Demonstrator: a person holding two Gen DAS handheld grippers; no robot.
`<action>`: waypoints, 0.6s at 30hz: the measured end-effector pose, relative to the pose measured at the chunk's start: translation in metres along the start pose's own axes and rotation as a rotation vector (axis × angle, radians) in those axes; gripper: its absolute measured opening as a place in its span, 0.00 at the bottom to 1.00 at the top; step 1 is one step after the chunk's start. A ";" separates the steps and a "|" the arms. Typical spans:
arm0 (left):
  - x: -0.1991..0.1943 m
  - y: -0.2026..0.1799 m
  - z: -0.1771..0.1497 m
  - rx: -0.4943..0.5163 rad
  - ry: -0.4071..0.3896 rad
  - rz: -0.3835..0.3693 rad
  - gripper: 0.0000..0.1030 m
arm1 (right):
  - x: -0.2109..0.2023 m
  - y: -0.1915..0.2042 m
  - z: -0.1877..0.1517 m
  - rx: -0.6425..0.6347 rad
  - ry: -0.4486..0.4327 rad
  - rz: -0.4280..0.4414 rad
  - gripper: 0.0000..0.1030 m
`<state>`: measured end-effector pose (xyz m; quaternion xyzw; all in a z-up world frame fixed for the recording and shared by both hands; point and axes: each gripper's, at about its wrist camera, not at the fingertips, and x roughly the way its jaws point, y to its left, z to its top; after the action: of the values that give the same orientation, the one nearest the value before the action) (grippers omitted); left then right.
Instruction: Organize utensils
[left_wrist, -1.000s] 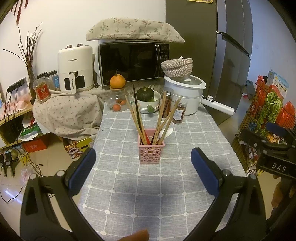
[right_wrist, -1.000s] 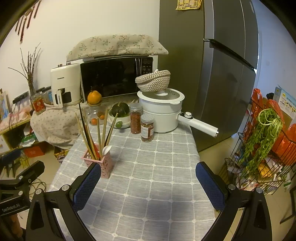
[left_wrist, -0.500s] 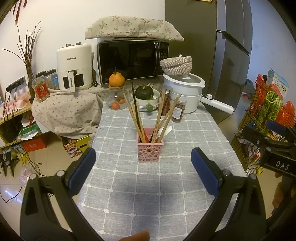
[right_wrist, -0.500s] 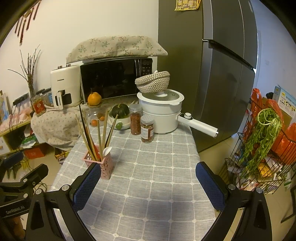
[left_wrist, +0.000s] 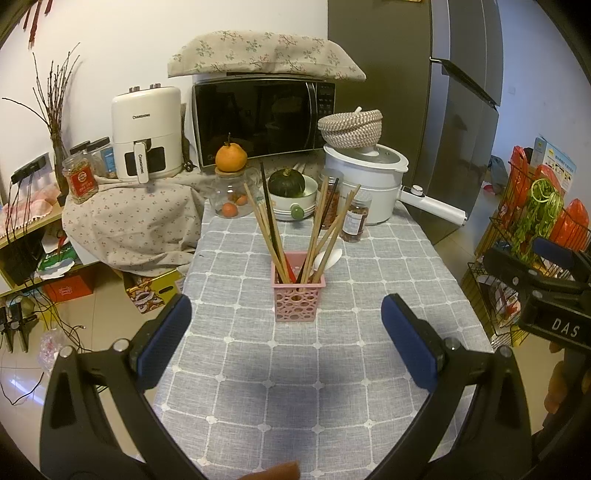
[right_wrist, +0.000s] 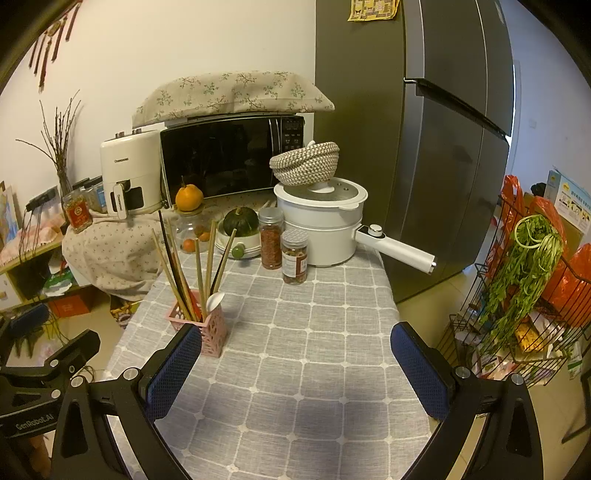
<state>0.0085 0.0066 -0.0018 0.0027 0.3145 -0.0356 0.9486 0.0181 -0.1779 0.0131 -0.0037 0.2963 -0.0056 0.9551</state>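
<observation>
A pink perforated utensil holder (left_wrist: 297, 301) stands mid-table, filled with several wooden chopsticks (left_wrist: 265, 229), one dark chopstick and a white spoon (left_wrist: 327, 259). My left gripper (left_wrist: 286, 341) hovers open just in front of it, nothing between its blue pads. In the right wrist view the same holder (right_wrist: 207, 326) sits at the left, partly behind the left blue pad. My right gripper (right_wrist: 295, 365) is open above bare tablecloth, right of the holder. The other gripper shows at each view's edge.
The grey checked tablecloth (left_wrist: 258, 387) carries, at the far end, a white pot with a long handle (right_wrist: 325, 225), two spice jars (right_wrist: 294, 256), a bowl with a green squash (left_wrist: 287, 184) and a glass jar. Microwave (left_wrist: 258, 114) and air fryer behind; wire rack (right_wrist: 517, 295) at right.
Both grippers have pulled back slightly and risen; the holder and the table's far end sit a little further away in both views. Nothing was taken hold of.
</observation>
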 end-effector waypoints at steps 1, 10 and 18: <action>0.000 0.001 0.000 0.000 -0.001 0.000 0.99 | 0.000 0.001 0.000 0.000 0.001 0.000 1.00; 0.000 0.001 0.001 -0.001 0.001 0.001 0.99 | -0.002 0.004 0.001 0.003 0.006 0.003 1.00; 0.000 0.001 0.001 0.001 0.001 -0.001 0.99 | -0.002 0.007 0.001 0.003 0.011 0.006 1.00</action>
<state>0.0091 0.0071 -0.0011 0.0030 0.3152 -0.0364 0.9483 0.0172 -0.1708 0.0145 -0.0010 0.3016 -0.0032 0.9534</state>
